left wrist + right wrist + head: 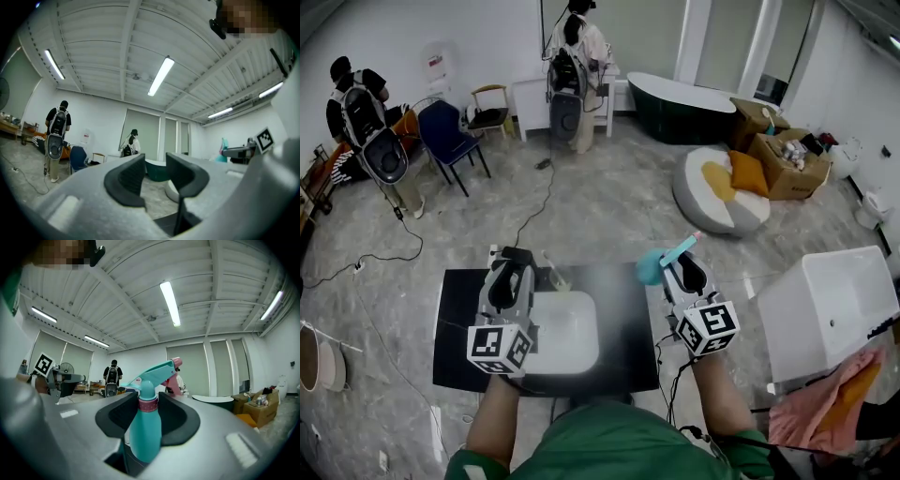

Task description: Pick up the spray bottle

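My right gripper (pixel 679 263) is shut on a teal spray bottle (pixel 653 265) with a pink nozzle tip, held up above the black table (pixel 455 330). In the right gripper view the bottle (pixel 145 433) stands upright between the dark pads, which press on its neck and shoulders; its trigger head points up and to the right. My left gripper (pixel 514 259) hovers over the table's left half with its jaws open. The left gripper view shows a gap and nothing between the pads of this gripper (pixel 154 176).
A white basin (pixel 572 339) is set in the table below both grippers. A white tub (pixel 831 309) and a pink cloth (pixel 823 412) stand to the right. Farther off are a blue chair (pixel 446 133), a beanbag (pixel 722 193), a dark bathtub (pixel 679 109), floor cables and two people.
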